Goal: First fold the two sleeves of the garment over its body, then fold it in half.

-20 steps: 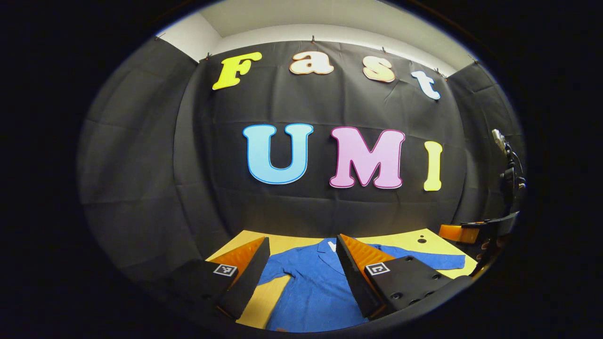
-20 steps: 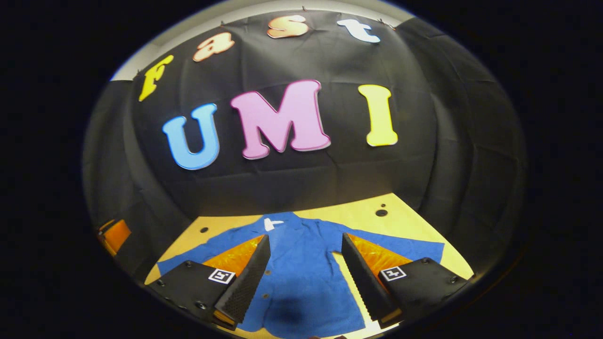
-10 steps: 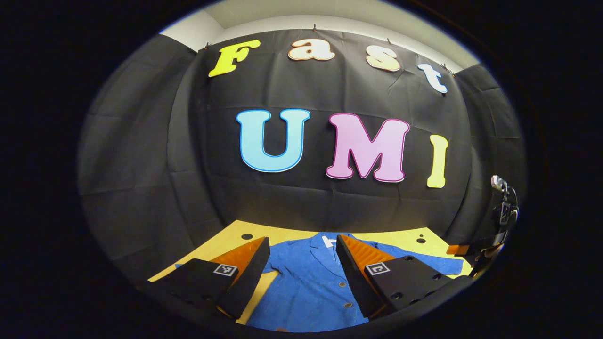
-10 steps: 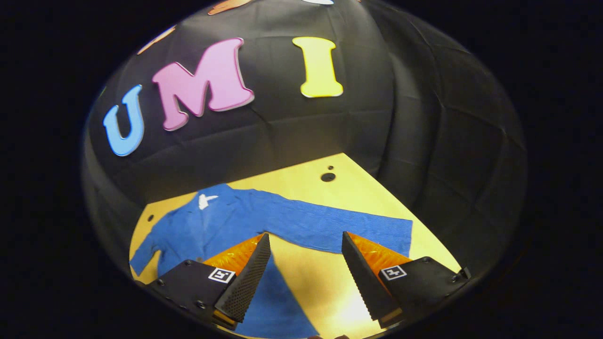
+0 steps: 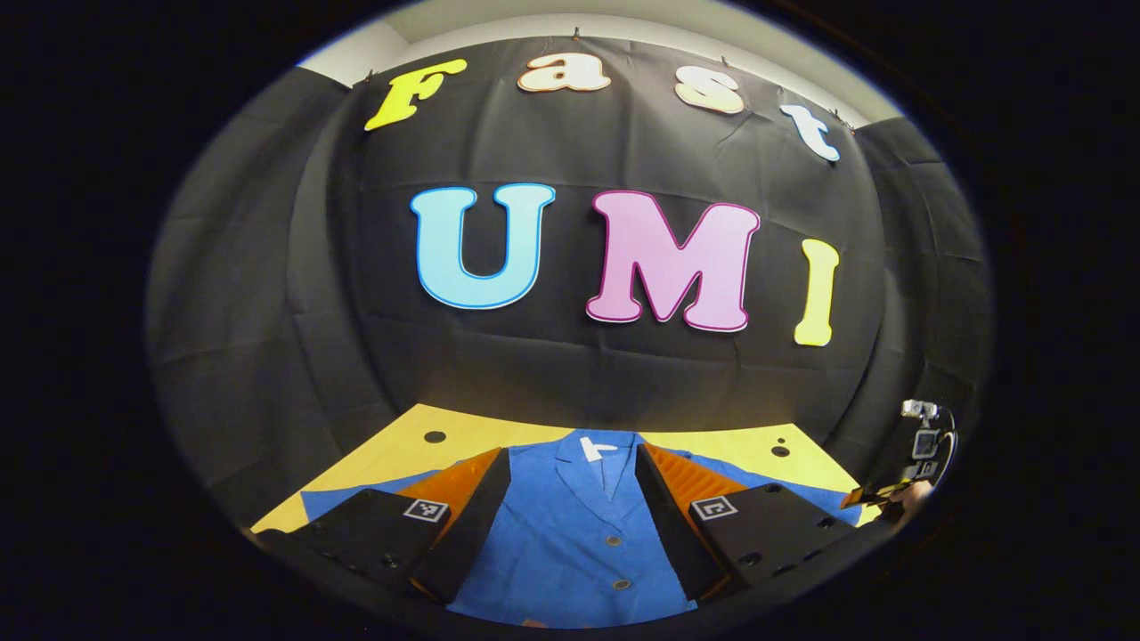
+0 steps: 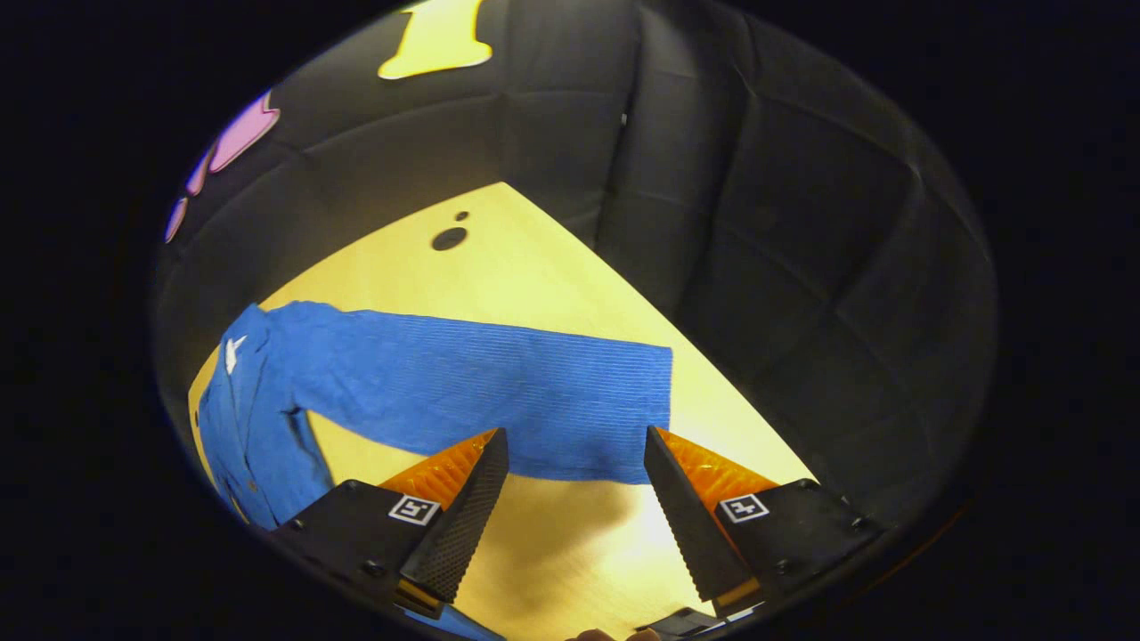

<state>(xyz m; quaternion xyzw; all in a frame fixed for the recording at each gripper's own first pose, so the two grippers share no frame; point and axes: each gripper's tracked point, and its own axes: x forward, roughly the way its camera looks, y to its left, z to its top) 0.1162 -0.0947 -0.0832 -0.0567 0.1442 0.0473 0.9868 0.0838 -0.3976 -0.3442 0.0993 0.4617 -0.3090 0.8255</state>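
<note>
A yellow desk [image 5: 392,445] stands inside a booth with walls of black cloth [image 5: 267,294]; small dark holes [image 6: 449,238] are in the desk top near its far edge. A blue shirt [image 5: 570,534] lies flat on the desk, front side up. In the left gripper view, the left gripper [image 5: 570,463] hangs above the shirt body with its fingers wide apart and holds nothing; between them show the collar [image 5: 598,450] and two buttons [image 5: 613,540]. At the far right of this view, part of the other gripper is visible. In the right gripper view, the right gripper [image 6: 574,436] also has its fingers wide apart, above the near edge of the spread right sleeve [image 6: 499,392], near the cuff. I cannot tell if they touch the cloth.
</note>
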